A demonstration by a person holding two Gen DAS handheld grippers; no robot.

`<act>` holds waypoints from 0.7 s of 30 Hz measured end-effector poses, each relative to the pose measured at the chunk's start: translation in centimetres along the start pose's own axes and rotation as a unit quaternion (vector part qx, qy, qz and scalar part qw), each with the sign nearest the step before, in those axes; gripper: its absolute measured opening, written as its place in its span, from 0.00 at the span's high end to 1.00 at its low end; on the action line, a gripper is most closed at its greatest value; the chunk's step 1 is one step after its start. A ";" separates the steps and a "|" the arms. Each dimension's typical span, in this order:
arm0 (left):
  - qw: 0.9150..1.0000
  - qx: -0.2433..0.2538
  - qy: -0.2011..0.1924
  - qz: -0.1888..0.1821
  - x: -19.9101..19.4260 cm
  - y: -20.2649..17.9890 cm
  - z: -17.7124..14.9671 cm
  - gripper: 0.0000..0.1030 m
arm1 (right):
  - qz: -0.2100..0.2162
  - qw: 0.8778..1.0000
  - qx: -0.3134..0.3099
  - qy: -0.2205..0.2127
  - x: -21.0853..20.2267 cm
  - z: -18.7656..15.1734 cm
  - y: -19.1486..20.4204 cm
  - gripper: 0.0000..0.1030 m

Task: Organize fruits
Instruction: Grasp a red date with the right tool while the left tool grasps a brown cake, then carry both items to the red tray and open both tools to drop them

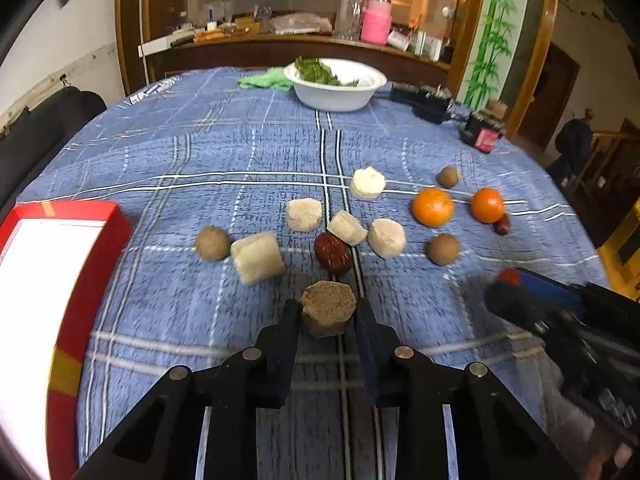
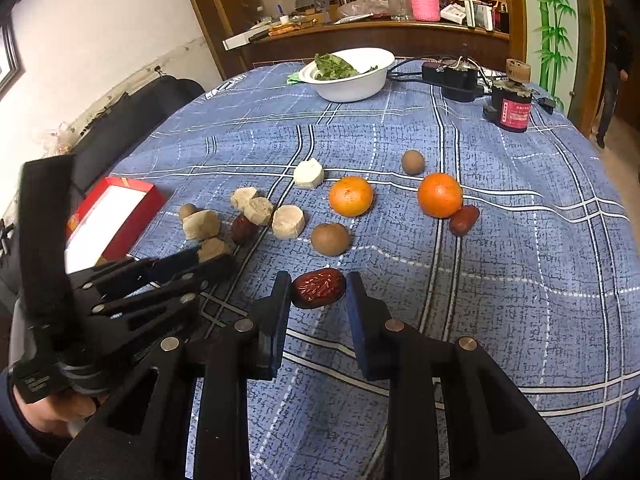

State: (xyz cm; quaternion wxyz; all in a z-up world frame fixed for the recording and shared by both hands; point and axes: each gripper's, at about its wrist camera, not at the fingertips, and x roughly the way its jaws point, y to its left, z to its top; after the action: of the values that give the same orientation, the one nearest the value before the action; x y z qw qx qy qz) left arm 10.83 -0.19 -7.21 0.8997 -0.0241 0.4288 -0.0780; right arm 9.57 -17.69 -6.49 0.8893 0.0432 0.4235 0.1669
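Blue plaid cloth [image 1: 180,160] covers the desk; left hand-held gripper [image 1: 328,312] pinches a tan cake [image 1: 328,306], right hand-held gripper [image 2: 318,290] pinches a date [image 2: 319,288].

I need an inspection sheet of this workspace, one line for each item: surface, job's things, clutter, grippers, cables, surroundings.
Surface: round table under a blue checked cloth.
Job's things: two oranges, brown round fruits, red dates, pale cylindrical pieces, red box at the left edge.
Clutter: white bowl with green leaves, small red-labelled jar.
Grippers: left hand-held gripper closed on a brownish cylindrical piece; right hand-held gripper closed on a red date.
Cables: black cords and adapter beyond the bowl.
Surroundings: cluttered wooden shelf, a person standing in the doorway.
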 end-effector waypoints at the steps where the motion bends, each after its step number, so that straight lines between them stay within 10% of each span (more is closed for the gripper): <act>1: 1.000 -0.002 -0.004 -0.003 -0.8 0.2 -0.5 0.73 | -0.001 1.000 -0.002 -0.001 -0.1 0.0 0.1 0.75; 12: 0.997 -0.050 -0.050 -0.008 -8.4 4.6 -4.1 0.74 | 0.001 0.999 -0.042 -0.002 -2.0 -1.8 4.0 0.74; 21: 0.987 -0.131 -0.073 0.064 -12.5 12.0 -6.2 0.74 | 0.024 0.995 -0.093 -0.010 -3.4 -2.3 10.0 0.74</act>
State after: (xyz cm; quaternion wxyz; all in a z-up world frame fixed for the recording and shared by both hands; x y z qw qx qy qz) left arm -0.33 13.79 -2.83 0.9208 -0.1200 0.3691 0.0392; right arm 3.28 -9.58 -3.27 0.8897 -0.0282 0.3956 0.2261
